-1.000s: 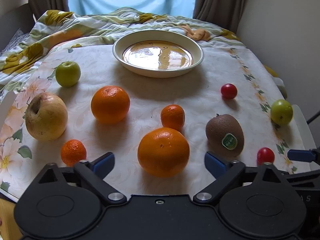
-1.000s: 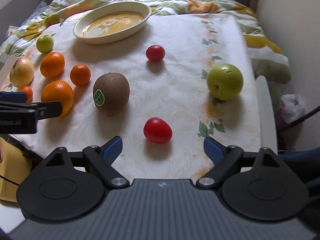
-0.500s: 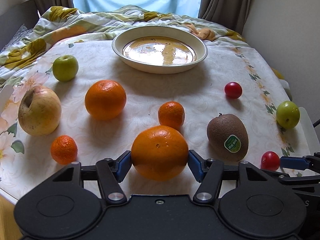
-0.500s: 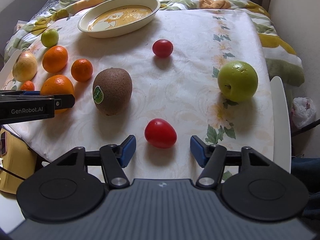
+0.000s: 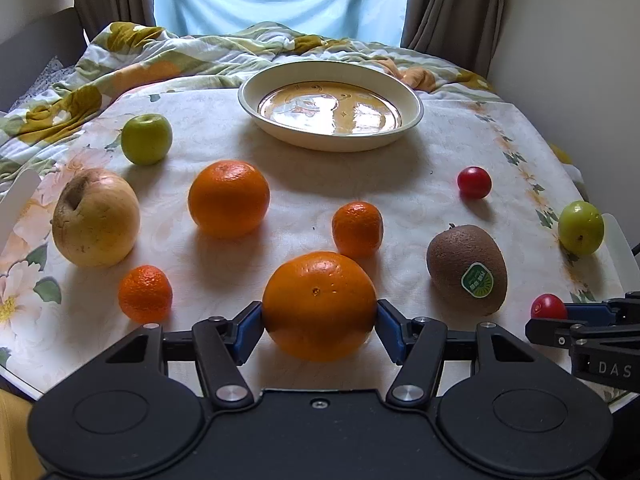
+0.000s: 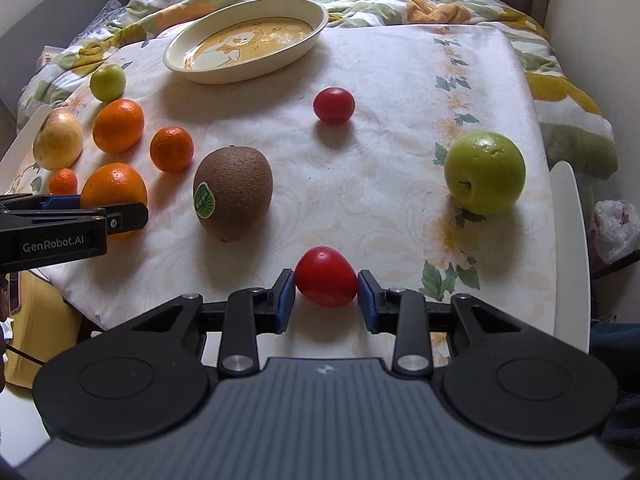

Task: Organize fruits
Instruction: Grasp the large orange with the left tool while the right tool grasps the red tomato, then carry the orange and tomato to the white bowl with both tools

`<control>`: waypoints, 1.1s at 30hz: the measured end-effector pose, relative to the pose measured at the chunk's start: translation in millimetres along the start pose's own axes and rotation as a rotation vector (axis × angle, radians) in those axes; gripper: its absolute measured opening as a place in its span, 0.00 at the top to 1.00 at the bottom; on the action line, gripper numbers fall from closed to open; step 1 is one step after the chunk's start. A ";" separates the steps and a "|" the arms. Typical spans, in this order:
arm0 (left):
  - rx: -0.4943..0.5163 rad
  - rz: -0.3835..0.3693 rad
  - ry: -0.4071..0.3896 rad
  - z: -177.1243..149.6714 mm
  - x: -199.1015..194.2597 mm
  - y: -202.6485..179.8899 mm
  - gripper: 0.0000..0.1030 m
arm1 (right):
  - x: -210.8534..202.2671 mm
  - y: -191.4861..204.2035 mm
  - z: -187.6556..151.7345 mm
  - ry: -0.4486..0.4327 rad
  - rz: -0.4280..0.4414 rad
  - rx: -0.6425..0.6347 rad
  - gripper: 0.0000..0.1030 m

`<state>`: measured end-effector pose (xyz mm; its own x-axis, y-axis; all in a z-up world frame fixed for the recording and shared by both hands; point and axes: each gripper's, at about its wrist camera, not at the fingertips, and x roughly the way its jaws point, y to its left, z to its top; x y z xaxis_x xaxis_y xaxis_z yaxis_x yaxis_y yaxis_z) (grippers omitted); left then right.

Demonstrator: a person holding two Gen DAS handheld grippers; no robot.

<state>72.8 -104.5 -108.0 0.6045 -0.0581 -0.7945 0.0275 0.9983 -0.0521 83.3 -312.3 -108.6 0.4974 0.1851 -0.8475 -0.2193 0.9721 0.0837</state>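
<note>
A large, glossy orange (image 5: 319, 305) with a dimpled skin is clamped by the left hand-held gripper (image 5: 319, 326), well in front of the cream plate (image 5: 416, 114). A smooth red cherry tomato (image 6: 326, 276), right of that orange, is gripped between the pads of the right hand-held gripper (image 6: 326, 298), whose jaws have just been closing.

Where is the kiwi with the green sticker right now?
In the left wrist view the kiwi lies on the tablecloth at right, untouched, between the large orange and the near red tomato.
</note>
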 end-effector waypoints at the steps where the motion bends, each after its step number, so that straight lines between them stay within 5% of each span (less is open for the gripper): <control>1: -0.002 0.003 -0.002 -0.2 -0.9 0.9 0.38 | -0.1 0.2 0.9 0.000 0.001 -0.002 0.52; 17: -0.055 0.027 -0.083 26.6 -48.4 18.6 0.38 | -29.5 22.1 34.5 -0.062 0.034 -0.040 0.53; 25: -0.016 0.055 -0.184 85.4 -81.1 36.9 0.38 | -60.3 31.6 77.5 -0.116 0.050 -0.078 0.53; 33: 0.040 0.000 -0.209 150.8 -75.0 59.6 0.38 | -70.8 27.5 137.4 -0.158 0.043 -0.063 0.52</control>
<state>149.2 -39.2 39.7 0.7564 -0.0588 -0.6515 0.0564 0.9981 -0.0246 157.3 -278.8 25.8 0.6109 0.2512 -0.7508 -0.2926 0.9528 0.0808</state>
